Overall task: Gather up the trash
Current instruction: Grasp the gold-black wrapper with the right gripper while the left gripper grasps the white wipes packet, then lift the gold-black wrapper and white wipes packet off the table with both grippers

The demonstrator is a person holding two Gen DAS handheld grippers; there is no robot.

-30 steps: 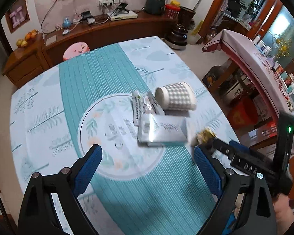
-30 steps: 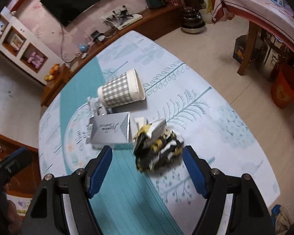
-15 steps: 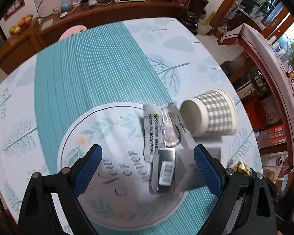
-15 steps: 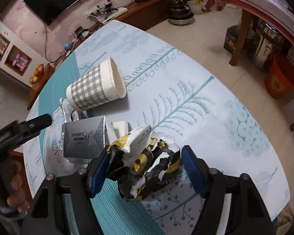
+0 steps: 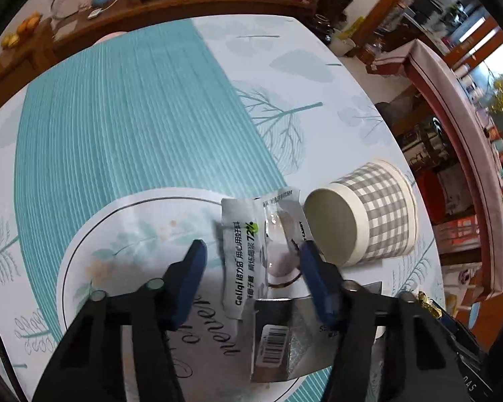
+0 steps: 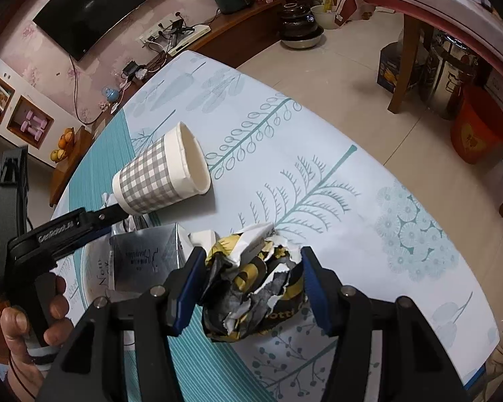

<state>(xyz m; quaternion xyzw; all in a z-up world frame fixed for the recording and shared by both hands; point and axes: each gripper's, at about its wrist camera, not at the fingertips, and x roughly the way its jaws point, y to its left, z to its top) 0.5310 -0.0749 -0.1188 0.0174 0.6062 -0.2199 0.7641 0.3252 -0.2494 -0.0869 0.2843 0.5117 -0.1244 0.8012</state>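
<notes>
A white sachet wrapper and a clear plastic wrapper lie on the table between my left gripper's open fingers. A silver box lies just below them. A grey checked paper cup lies on its side to the right. My right gripper has its pads against both sides of a crumpled black, yellow and white wrapper resting on the table. The left gripper also shows in the right wrist view, beside the cup.
The table has a teal and white leaf-print cloth. Its right edge drops to a tiled floor with an orange bucket. A wooden sideboard stands behind the table.
My left gripper moved forward over the box to the wrappers and narrowed. My right gripper moved onto the crumpled wrapper and closed in on it.
</notes>
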